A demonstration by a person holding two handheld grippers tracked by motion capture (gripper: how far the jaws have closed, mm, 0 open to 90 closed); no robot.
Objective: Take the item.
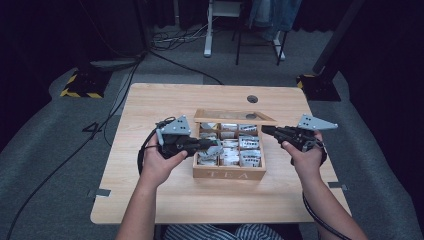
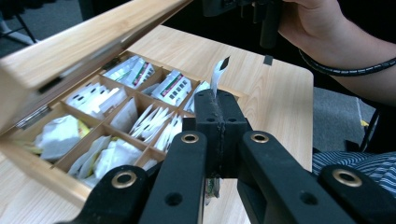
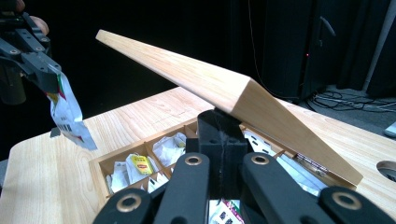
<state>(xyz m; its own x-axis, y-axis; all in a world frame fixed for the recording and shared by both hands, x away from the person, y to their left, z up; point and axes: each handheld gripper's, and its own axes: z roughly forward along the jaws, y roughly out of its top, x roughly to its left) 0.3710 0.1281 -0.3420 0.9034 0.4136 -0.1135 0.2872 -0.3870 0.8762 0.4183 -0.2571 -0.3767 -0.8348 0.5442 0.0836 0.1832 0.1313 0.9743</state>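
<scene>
Sachet (image 3: 67,112) pinched in left tool (image 1: 216,146), above open tea box (image 1: 229,173)

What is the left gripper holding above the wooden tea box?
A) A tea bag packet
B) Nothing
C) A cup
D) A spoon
A: in the right gripper view the left gripper is shut on a tea bag packet, which hangs above the table beside the open tea box.
</scene>
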